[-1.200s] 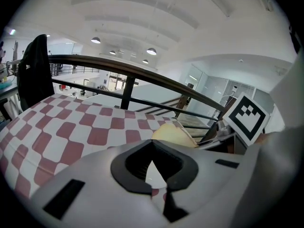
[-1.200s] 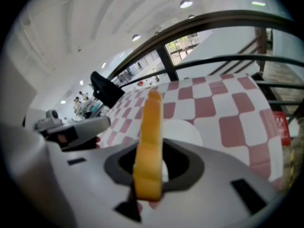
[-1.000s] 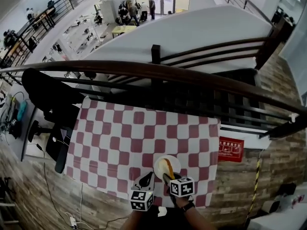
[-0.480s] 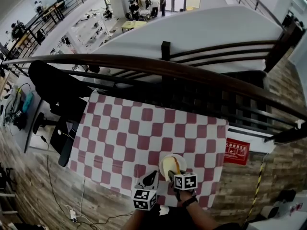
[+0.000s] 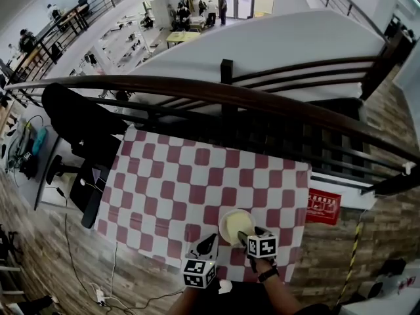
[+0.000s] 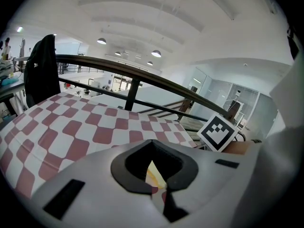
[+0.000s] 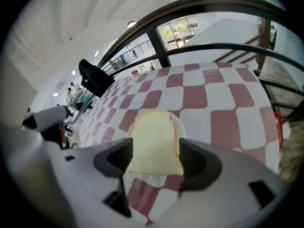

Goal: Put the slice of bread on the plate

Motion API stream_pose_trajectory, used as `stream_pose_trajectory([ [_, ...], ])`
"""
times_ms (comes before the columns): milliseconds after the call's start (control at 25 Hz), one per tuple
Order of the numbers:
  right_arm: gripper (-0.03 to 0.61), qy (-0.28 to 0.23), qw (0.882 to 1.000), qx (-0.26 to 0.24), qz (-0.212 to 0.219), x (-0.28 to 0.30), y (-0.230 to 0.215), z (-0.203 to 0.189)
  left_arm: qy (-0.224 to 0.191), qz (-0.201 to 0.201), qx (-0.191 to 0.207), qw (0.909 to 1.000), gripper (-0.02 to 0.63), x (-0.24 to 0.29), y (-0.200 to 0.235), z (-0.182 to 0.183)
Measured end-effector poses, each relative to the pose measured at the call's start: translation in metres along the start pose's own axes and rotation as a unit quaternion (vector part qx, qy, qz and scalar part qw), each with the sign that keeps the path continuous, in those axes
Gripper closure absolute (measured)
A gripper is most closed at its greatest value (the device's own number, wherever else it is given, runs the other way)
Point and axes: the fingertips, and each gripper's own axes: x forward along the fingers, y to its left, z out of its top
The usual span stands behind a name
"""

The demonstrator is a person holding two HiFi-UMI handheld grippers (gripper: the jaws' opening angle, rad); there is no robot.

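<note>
One slice (image 7: 154, 144) dropped onto one plate (image 7: 179, 127).

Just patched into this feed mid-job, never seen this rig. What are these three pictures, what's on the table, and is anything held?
No robot here: a person holds hand tongs in each hand. The wide picture comes from a camera on the person's head, looking down at a red-and-white checked tablecloth. The other two come from cameras riding on each pair of tongs. On the cloth stands a pale plate with the slice of bread lying on it. The right tongs have just been opening; the bread sits between them, not pinched. The left tongs are closed and empty.
</note>
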Motion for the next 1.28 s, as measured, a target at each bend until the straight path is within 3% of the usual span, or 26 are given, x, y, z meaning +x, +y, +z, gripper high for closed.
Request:
stream_pose_trajectory([
  [360, 0.282, -0.055, 0.998, 0.009, -0.02, -0.042, 0.001, 0.006, -0.02, -0.033, 0.016, 0.9992, 0.595, -0.003, -0.019, 0.017],
  [640, 0.291, -0.129, 0.99, -0.054, -0.03, -0.094, 0.038, 0.024, -0.048, -0.062, 0.031, 0.9964, 0.595, -0.008, -0.036, 0.04],
  [760, 0.322, -0.17, 0.981, -0.078, -0.043, -0.119, 0.052, 0.036, -0.064, -0.076, 0.039, 0.9943, 0.595, -0.014, -0.044, 0.052],
  [960, 0.425, -0.247, 0.964, -0.086, -0.056, -0.161, 0.07, 0.059, -0.098, -0.096, 0.06, 0.9887, 0.595, -0.033, -0.058, 0.076],
  [1120, 0.518, -0.325, 0.94, -0.086, -0.067, -0.201, 0.079, 0.072, -0.126, -0.107, 0.078, 0.9831, 0.595, -0.05, -0.072, 0.095],
  [1280, 0.557, -0.383, 0.917, -0.088, -0.066, -0.235, 0.091, 0.076, -0.148, -0.124, 0.09, 0.9771, 0.595, -0.063, -0.087, 0.107],
])
